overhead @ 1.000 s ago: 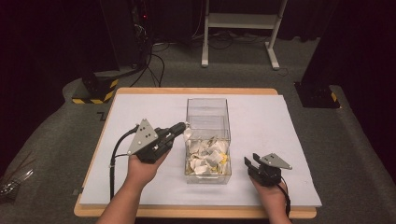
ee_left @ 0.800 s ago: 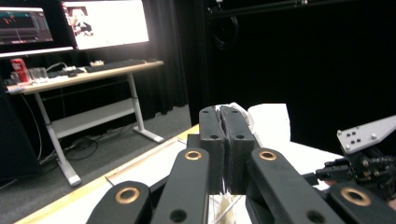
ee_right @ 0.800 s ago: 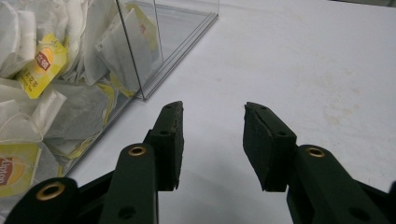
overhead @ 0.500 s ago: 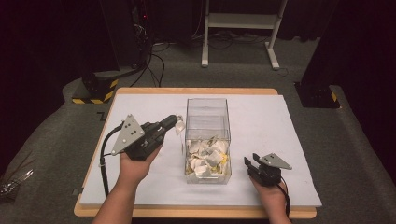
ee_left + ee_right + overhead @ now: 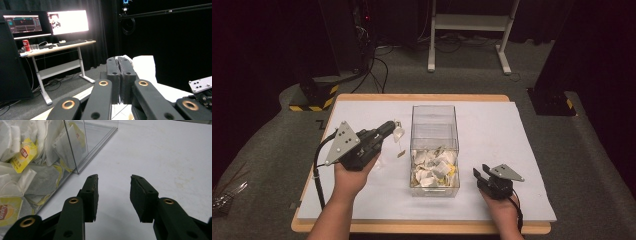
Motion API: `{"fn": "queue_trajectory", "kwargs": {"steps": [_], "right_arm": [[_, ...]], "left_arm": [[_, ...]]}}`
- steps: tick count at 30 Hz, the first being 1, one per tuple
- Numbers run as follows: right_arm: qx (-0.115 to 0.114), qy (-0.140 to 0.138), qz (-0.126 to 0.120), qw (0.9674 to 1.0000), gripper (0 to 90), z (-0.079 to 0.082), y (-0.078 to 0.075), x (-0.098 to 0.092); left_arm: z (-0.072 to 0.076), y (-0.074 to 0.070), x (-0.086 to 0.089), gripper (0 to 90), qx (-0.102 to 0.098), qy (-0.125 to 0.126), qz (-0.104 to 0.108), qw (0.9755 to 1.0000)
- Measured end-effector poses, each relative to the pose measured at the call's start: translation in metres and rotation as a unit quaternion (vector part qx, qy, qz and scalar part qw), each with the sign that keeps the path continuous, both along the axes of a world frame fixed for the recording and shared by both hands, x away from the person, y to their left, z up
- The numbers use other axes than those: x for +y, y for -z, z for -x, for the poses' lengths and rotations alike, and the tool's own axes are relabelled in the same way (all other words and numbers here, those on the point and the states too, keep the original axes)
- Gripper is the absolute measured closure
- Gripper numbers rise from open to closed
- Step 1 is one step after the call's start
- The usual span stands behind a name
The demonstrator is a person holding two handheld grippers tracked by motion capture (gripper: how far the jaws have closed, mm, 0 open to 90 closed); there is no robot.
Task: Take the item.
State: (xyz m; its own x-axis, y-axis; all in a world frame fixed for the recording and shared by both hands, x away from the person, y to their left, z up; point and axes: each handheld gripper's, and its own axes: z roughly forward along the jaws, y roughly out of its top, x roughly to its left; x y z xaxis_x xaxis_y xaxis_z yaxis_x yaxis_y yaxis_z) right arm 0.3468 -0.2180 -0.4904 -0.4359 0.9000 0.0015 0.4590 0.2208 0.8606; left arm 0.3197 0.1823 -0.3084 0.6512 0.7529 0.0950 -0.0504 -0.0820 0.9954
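Beside the clear box, left of it: the left gripper (image 5: 388,129) holds 1 tea bag (image 5: 398,133) above the desk (image 5: 512,145), its string and tag (image 5: 401,154) hanging below.
Left jaws: fully closed, pads pressed together in the left gripper view (image 5: 121,75), pinching the tea bag at its top; a white edge of it shows behind the tips.
Right jaws: the right gripper (image 5: 482,175) rests low on the desk just right of the box, standing apart with nothing between the pads (image 5: 113,195).
Box: the clear box (image 5: 434,112) stands mid-desk with 2 compartments; the near one holds a heap of tea bags (image 5: 432,167), the far one looks empty.
Step in hand, as judged: carrying the picked bag away from the box, probably to set it on the white desk surface at left.
Advice: keep the pinch firm until the bag touches down; move level so the dangling tag does not catch the box rim.
Risk: the thin paper may slip or tear if jerked.
Right hand: best kept still, clear of the box.
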Motion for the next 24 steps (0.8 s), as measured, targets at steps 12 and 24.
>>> {"fn": "queue_trajectory", "kwargs": {"steps": [12, 24], "right_arm": [[-0.002, 0.001, 0.000, 1.0000, 58.7, 0.001, 0.000, -0.001], [0.000, 0.001, 0.001, 1.0000, 58.9, 0.001, 0.001, 0.000]], "left_arm": [[-0.007, 0.010, 0.014, 88.3, 0.013, -0.021, -0.002, 0.9997], [-0.014, 0.012, 0.033, 88.3, 0.020, -0.046, -0.003, 0.9987]]}}
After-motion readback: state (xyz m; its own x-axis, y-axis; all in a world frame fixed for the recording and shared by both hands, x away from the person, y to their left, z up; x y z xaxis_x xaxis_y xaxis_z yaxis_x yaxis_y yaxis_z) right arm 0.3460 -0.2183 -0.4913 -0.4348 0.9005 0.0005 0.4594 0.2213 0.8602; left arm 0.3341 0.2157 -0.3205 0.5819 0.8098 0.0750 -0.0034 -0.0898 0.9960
